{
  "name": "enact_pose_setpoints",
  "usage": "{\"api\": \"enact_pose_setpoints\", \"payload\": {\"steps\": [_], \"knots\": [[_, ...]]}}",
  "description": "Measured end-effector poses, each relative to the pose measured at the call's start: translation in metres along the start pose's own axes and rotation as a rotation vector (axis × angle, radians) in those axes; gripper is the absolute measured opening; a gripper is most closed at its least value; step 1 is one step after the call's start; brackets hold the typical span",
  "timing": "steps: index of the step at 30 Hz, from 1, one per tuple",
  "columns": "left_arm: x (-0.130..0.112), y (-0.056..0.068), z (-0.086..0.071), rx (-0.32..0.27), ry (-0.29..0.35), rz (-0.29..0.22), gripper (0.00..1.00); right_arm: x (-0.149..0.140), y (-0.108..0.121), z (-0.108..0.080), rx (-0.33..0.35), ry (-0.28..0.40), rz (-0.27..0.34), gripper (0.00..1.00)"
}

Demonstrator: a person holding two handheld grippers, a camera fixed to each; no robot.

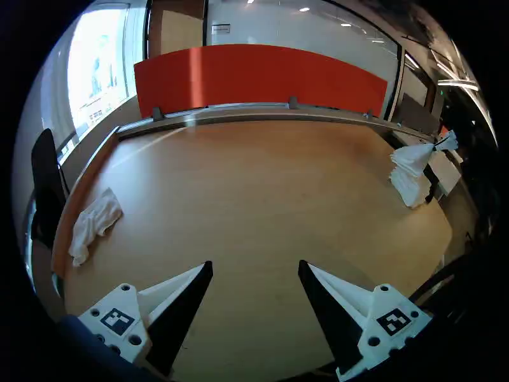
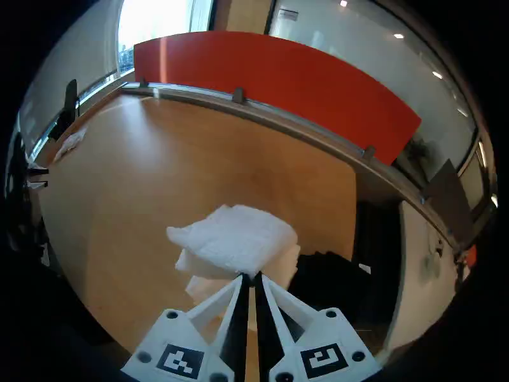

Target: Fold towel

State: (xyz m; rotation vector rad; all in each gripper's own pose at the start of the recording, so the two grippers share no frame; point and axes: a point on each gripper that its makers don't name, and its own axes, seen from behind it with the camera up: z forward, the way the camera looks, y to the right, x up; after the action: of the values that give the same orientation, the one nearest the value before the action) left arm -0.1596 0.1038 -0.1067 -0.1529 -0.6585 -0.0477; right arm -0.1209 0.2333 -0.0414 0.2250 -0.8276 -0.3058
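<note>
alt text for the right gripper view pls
The right hand-held gripper is shut on a folded white towel near the edge of a wooden table. A red partition runs along the table's far side, and a crumpled second towel lies far off at the left.

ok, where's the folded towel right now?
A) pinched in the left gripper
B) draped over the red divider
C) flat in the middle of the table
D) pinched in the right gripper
D: the right gripper has its fingers closed on the edge of the folded towel, holding it above the table, while the left gripper is open with nothing between its fingers.
</note>
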Motion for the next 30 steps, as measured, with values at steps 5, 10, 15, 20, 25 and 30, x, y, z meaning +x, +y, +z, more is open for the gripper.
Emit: {"api": "enact_pose_setpoints", "payload": {"steps": [5, 10, 15, 20, 25, 30], "knots": [[-0.003, -0.002, -0.002, 0.006, -0.005, 0.006, 1.00, -0.029, 0.011, 0.008, -0.041, -0.034, 0.026, 0.06], [-0.007, -0.005, -0.004, 0.014, -0.012, 0.007, 1.00, -0.057, 0.017, 0.020, -0.064, -0.063, 0.065, 0.06], [-0.011, -0.009, -0.005, 0.024, -0.023, 0.012, 1.00, -0.080, 0.024, 0.035, -0.083, -0.078, 0.121, 0.06], [-0.011, -0.010, -0.005, 0.031, -0.029, 0.023, 1.00, -0.098, 0.032, 0.047, -0.098, -0.093, 0.180, 0.06], [-0.009, -0.010, -0.005, 0.033, -0.031, 0.032, 1.00, -0.113, 0.036, 0.054, -0.102, -0.110, 0.218, 0.06], [-0.008, -0.008, -0.003, 0.032, -0.032, 0.032, 1.00, -0.123, 0.035, 0.057, -0.099, -0.126, 0.233, 0.06]]}}
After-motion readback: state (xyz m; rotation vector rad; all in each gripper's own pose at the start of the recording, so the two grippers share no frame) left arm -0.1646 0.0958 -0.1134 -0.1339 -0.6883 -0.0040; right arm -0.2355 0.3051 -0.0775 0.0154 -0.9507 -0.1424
